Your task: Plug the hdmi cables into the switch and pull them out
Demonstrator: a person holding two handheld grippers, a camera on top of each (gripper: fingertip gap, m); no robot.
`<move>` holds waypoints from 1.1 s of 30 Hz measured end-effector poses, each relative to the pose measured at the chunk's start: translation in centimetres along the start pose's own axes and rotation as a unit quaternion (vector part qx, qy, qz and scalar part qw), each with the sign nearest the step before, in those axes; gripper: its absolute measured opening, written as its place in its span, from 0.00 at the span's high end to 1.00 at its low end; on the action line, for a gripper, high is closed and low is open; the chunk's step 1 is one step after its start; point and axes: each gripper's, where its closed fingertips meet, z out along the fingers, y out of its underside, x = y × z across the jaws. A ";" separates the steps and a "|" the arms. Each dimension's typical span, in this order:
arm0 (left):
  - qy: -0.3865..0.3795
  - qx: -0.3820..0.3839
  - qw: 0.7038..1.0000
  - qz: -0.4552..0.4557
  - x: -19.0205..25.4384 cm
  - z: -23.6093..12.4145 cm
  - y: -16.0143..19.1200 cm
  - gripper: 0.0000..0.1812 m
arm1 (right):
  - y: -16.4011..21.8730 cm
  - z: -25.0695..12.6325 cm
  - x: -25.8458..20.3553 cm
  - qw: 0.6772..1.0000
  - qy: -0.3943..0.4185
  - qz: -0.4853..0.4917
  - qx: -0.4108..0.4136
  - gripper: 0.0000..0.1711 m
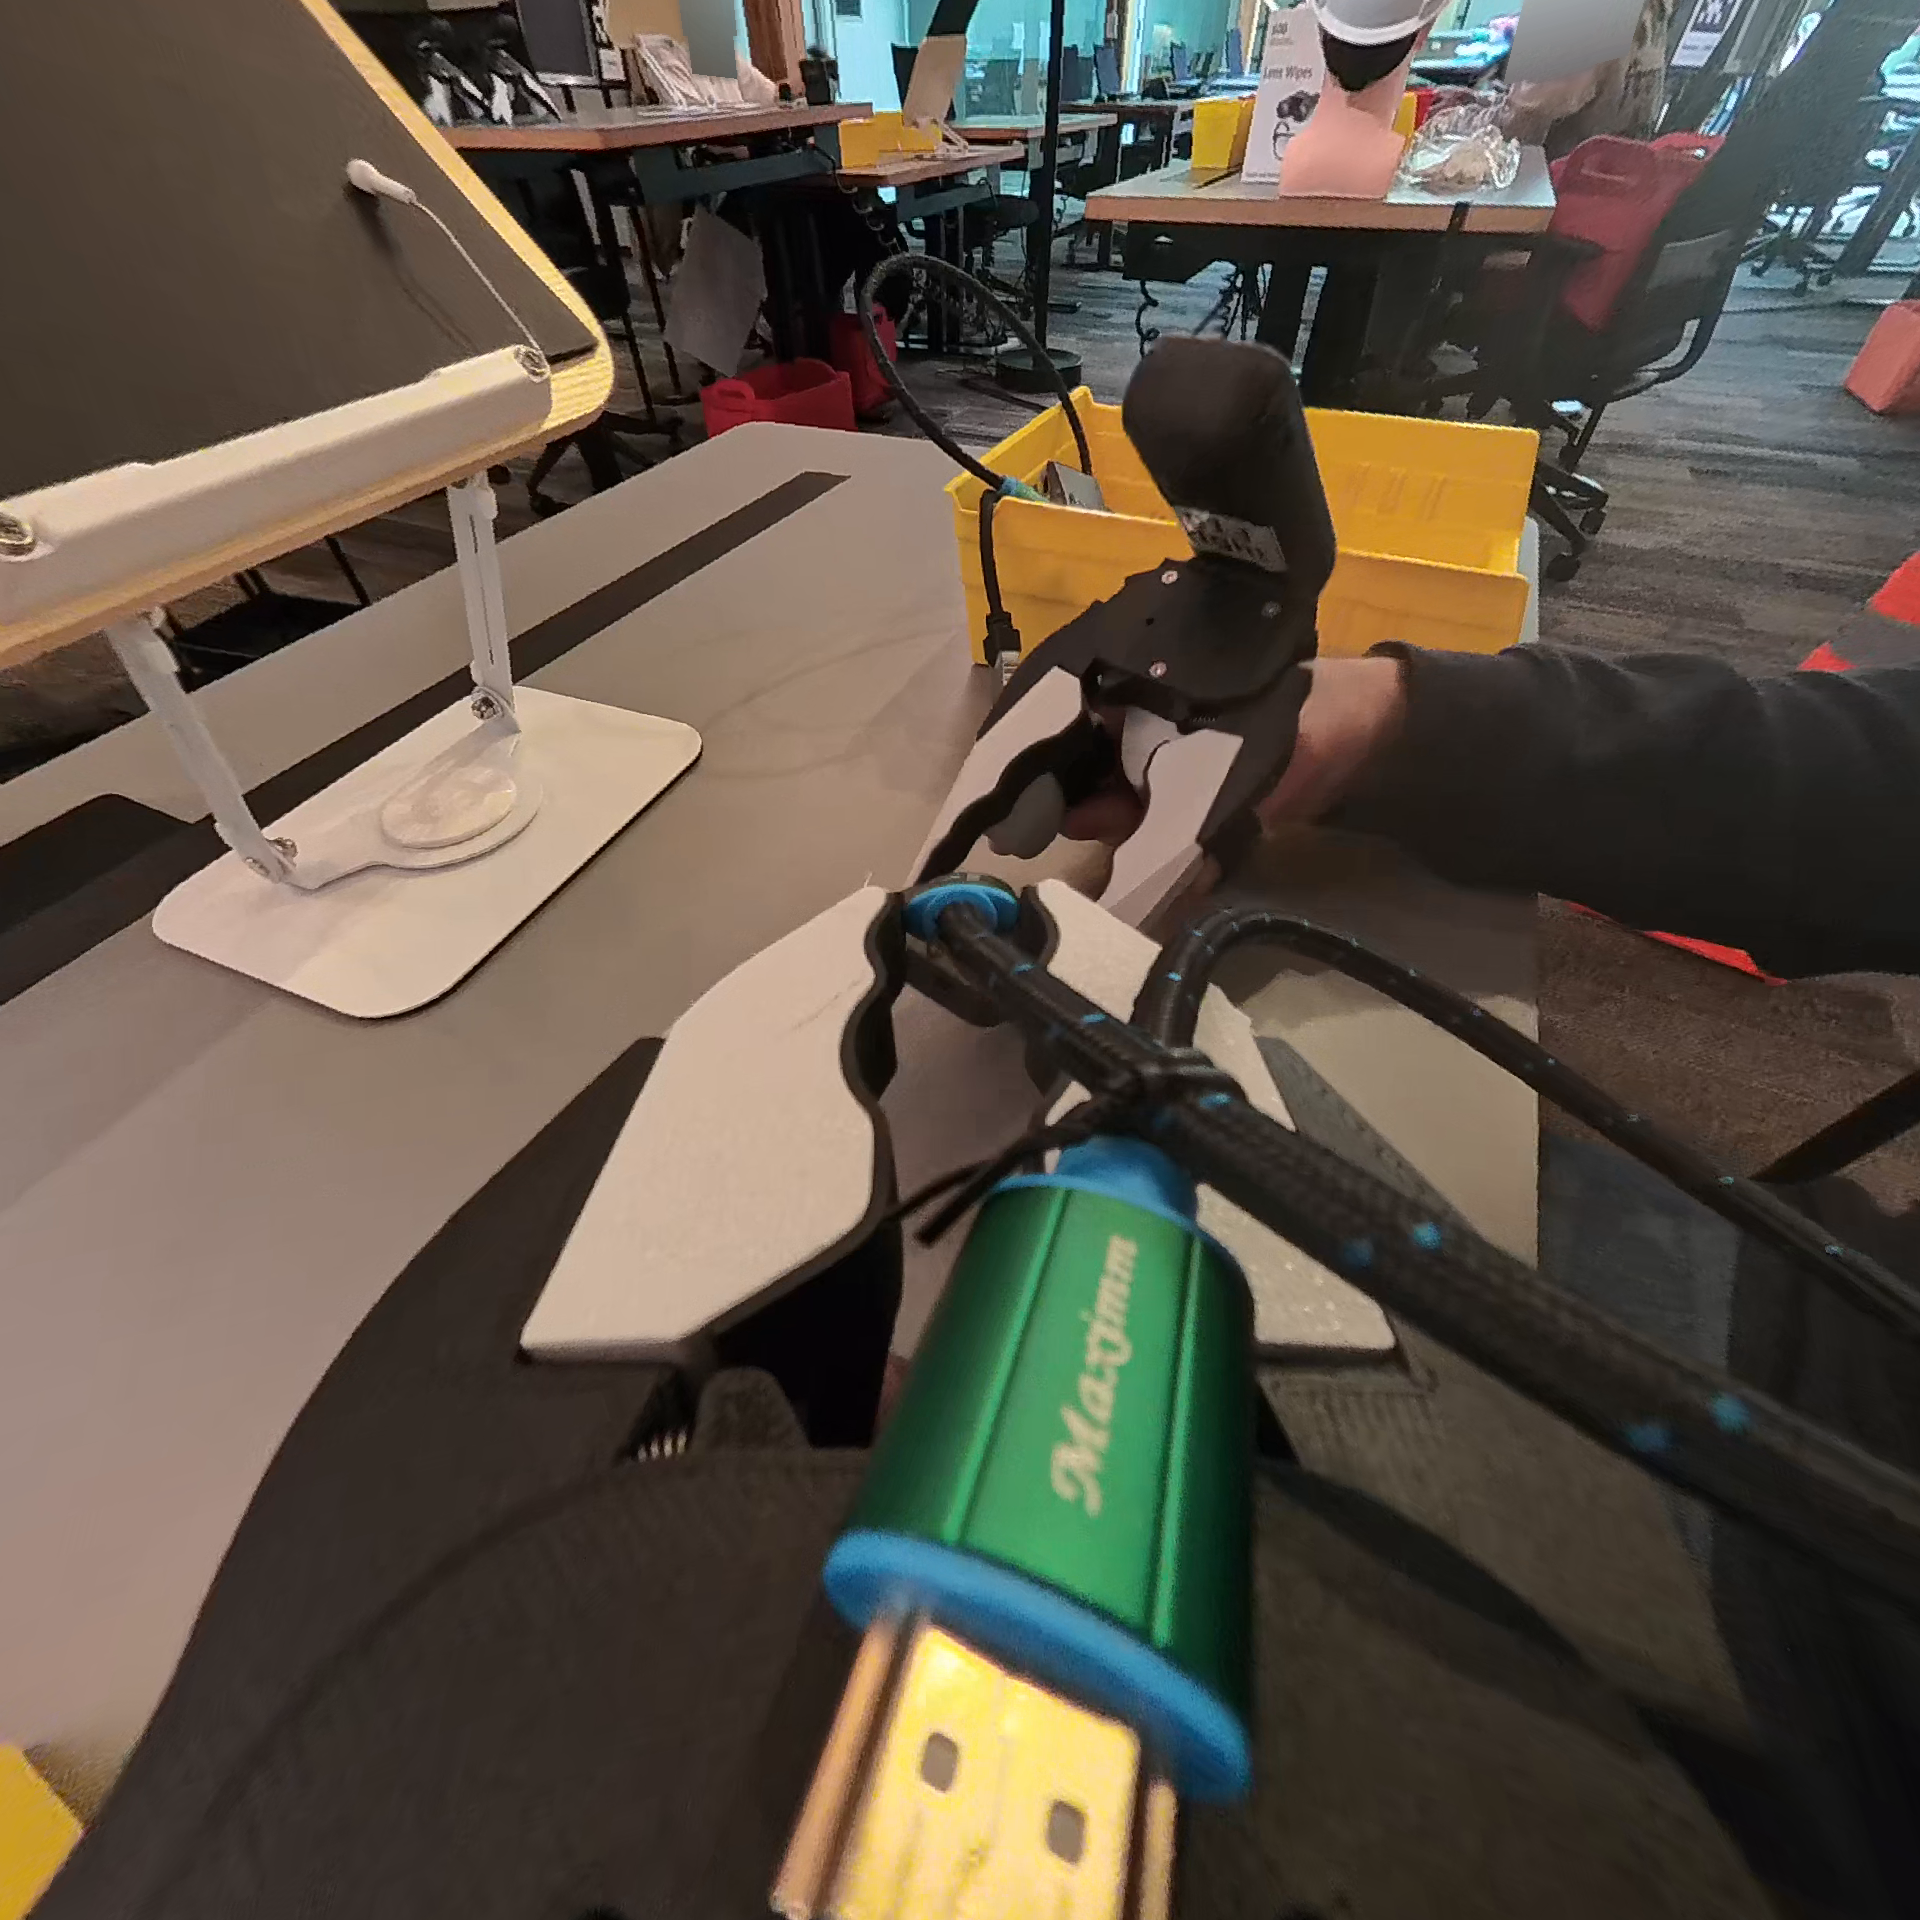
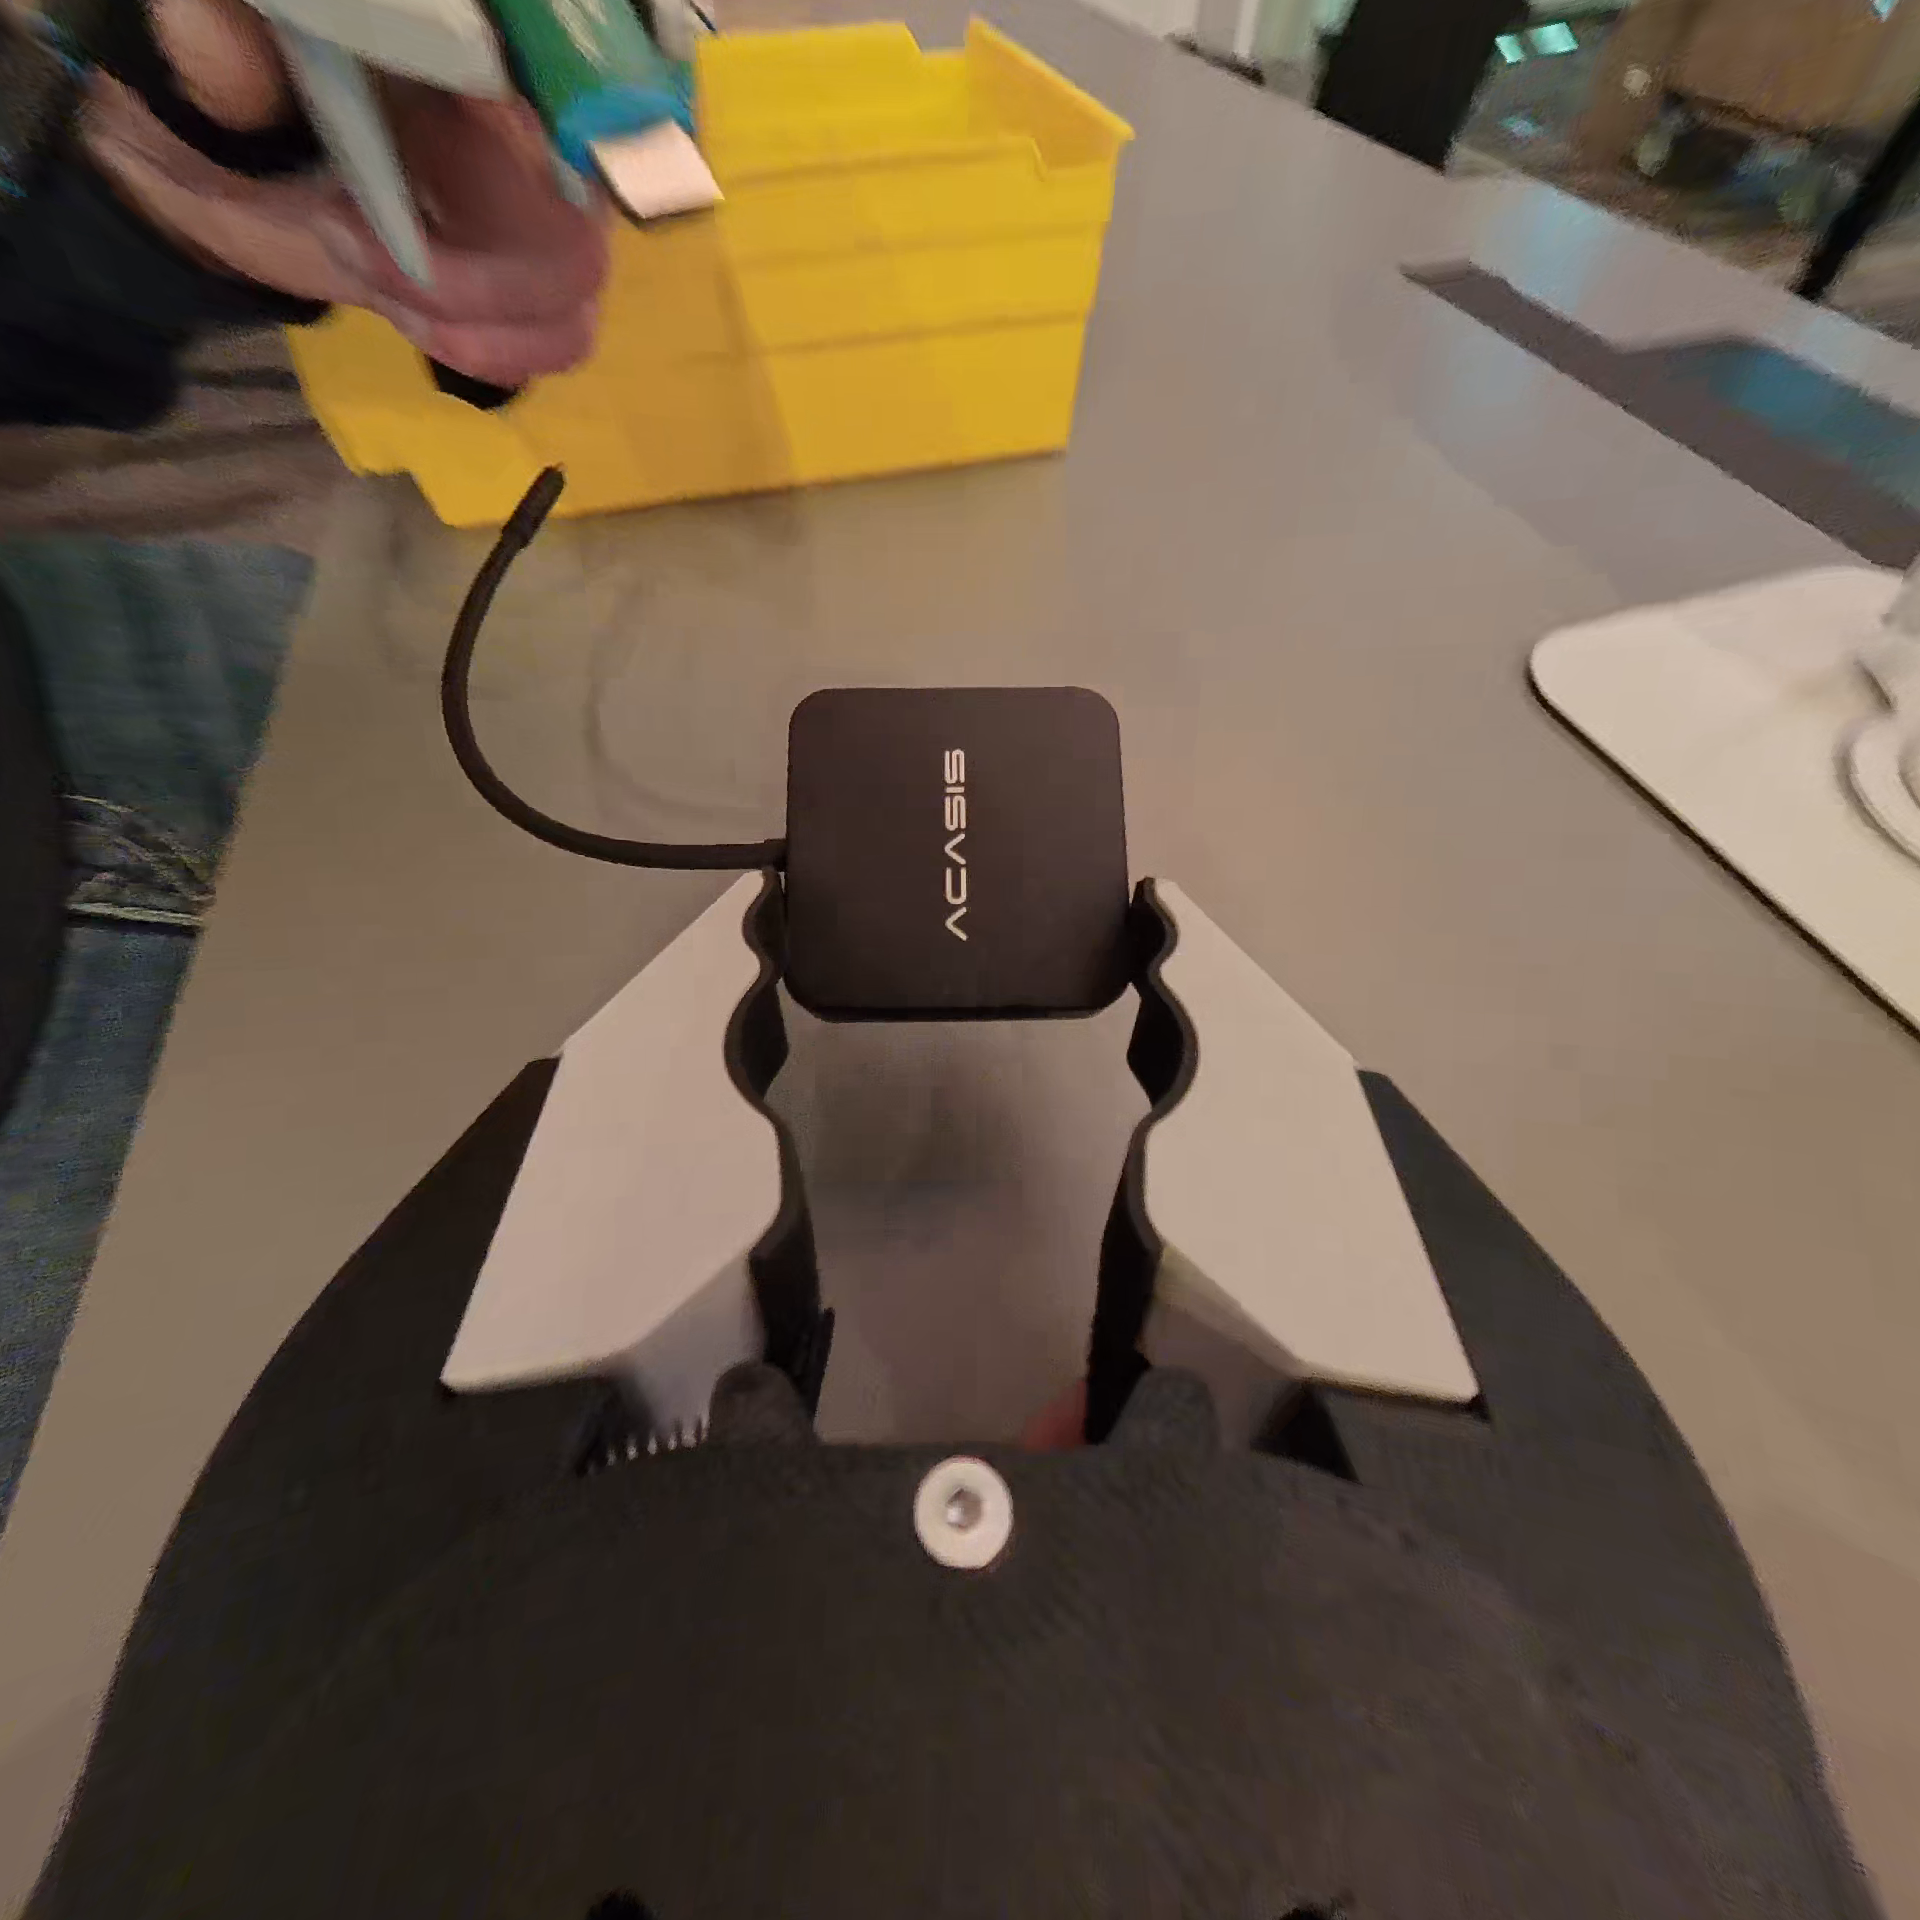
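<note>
My left gripper [image 1: 958,920] is shut on a green HDMI plug, gripped at its blue collar [image 1: 956,902]. The braided black cable [image 1: 1351,1195] loops back from it, and its other green plug [image 1: 1049,1444] hangs close to the camera with its metal end toward the lens. The right wrist view shows the held plug [image 2: 613,114] raised at the top left, metal tip out. My right gripper [image 2: 956,896] is shut on the sides of the black square switch [image 2: 956,831], which lies flat on the grey table [image 2: 1351,623]. The switch's short black lead [image 2: 468,717] curls off to the left.
A yellow bin [image 1: 1413,520] stands at the table's edge behind the right gripper [image 1: 1132,748], with another black cable [image 1: 935,353] hanging from it; it also shows in the right wrist view [image 2: 894,270]. A white stand base [image 1: 416,862] carrying a tilted board [image 1: 208,260] is to the left. The gap from one gripper's tips to the other's is roughly 12 centimeters.
</note>
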 end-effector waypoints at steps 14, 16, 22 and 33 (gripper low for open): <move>0.007 -0.016 1.000 0.024 0.2 1.2 0.9 0.89 | -4.1 -0.8 -3.1 0.981 -0.156 -0.007 0.114 0.62; 0.011 -0.015 1.000 0.021 0.2 1.3 1.0 0.89 | -4.3 -1.0 -3.4 0.978 -0.172 -0.008 0.121 0.62; 0.028 -0.003 1.000 0.008 0.5 1.5 1.0 0.89 | -4.7 -1.3 -4.1 0.970 -0.199 -0.005 0.140 0.62; 0.069 0.021 0.997 -0.019 1.7 1.6 0.8 0.89 | -4.8 -1.8 -5.0 0.962 -0.229 -0.004 0.150 0.62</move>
